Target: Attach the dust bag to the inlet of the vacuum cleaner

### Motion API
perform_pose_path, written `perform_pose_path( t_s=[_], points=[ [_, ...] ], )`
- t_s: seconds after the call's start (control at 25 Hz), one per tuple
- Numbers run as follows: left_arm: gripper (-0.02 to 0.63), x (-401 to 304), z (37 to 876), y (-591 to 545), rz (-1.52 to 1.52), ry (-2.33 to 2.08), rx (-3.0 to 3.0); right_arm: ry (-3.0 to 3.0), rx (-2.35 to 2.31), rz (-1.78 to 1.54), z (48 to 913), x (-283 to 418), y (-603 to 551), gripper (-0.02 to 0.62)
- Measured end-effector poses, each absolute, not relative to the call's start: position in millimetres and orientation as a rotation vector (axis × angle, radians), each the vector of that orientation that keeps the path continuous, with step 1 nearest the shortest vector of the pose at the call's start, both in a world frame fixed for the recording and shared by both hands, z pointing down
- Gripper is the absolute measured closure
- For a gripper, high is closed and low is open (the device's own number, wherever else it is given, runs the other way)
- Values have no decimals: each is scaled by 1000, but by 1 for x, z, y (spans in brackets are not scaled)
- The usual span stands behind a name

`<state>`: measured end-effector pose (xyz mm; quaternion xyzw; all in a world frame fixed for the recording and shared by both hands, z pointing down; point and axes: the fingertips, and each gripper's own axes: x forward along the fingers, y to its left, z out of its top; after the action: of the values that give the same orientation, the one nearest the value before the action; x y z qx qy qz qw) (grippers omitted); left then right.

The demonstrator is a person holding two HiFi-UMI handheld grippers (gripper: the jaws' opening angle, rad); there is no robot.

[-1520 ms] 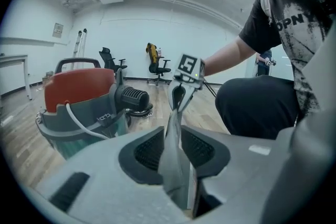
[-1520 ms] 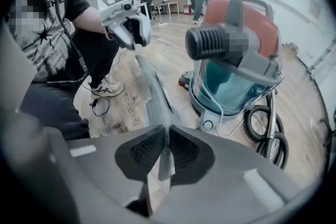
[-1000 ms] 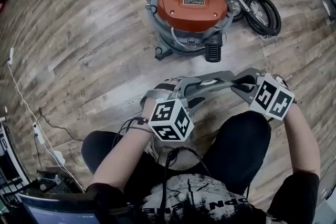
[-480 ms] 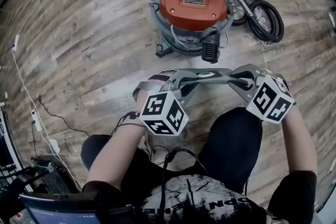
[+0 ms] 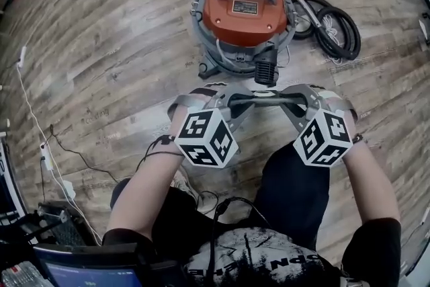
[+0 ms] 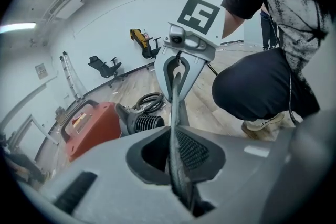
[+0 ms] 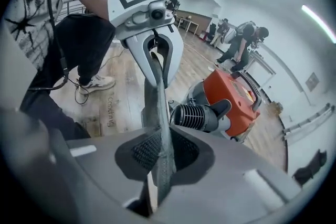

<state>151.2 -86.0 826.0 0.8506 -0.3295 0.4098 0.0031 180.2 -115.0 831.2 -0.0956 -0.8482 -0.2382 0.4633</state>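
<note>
The left tool (image 5: pixel 230 106) and right tool (image 5: pixel 300 104) have just been closing and now clench opposite ends of the bag (image 5: pixel 265 100) (edge-on between each pair of jaws), stretched above the floor (image 5: pixel 121 64), near the vacuum (image 5: pixel 245 7).

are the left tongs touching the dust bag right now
Touching. The left gripper view shows the left tongs, which have just been closing, pinched on the thin grey edge of the dust bag.

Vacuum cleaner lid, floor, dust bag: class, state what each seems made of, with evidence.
Lid: probably moulded orange plastic; smooth, faintly glossy.
Floor: planks with visible grain; wood or laminate, hard to tell which.
Dust bag: thin grey fabric-like sheet with a fibrous edge; possibly paper.
</note>
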Motion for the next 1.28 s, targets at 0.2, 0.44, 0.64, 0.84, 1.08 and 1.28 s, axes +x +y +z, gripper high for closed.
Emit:
perform_pose_path(
  t_s=[0.2,0.44,0.64,0.84,1.08,1.28],
  points=[
    [577,142,833,-98,1359,-1043,2659,-2054,-157,-647,833,176,-122,566],
    [574,134,840,-106,1430,-1045,2635,-2037,-109,-655,840,171,-124,569],
    [571,133,838,-122,1467,-1045,2619,-2062,-72,-606,842,172,-136,568],
    [563,130,837,-129,1453,-1022,2632,-2036,-77,-605,839,170,-140,563],
    [571,119,857,-117,1389,-1073,2586,-1880,-174,-824,822,156,-127,568],
    [574,130,846,-120,1374,-1097,2596,-1904,-135,-826,823,168,-139,563]
  ],
)
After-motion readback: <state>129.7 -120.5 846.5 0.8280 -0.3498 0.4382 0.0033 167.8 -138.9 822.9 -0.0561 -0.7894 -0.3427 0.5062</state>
